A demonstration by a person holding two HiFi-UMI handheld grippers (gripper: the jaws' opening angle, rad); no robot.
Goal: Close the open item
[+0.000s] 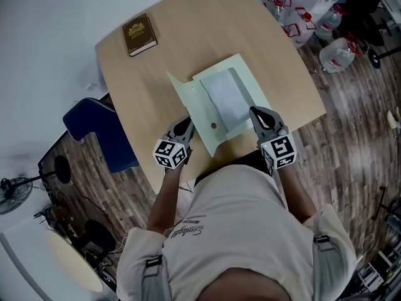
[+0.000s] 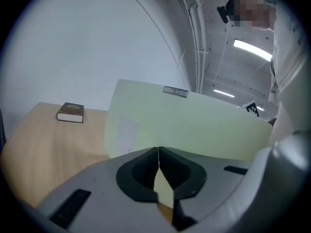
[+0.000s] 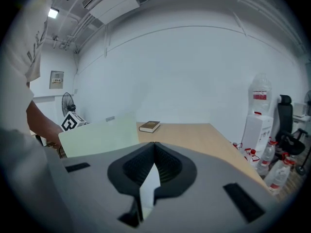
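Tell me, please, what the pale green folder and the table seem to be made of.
The folder looks like thin matte card, possibly plastic: its raised flap bends in a smooth curve. The table seems to be light wood or wood-look laminate: fine grain lines, smooth low-sheen top.

even bright light, fisheye edges, soft foreground

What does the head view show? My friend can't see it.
The left gripper and right gripper each pinch an edge of an open pale green folder, white paper inside, on a wooden table. A brown book lies near the table's far left corner.
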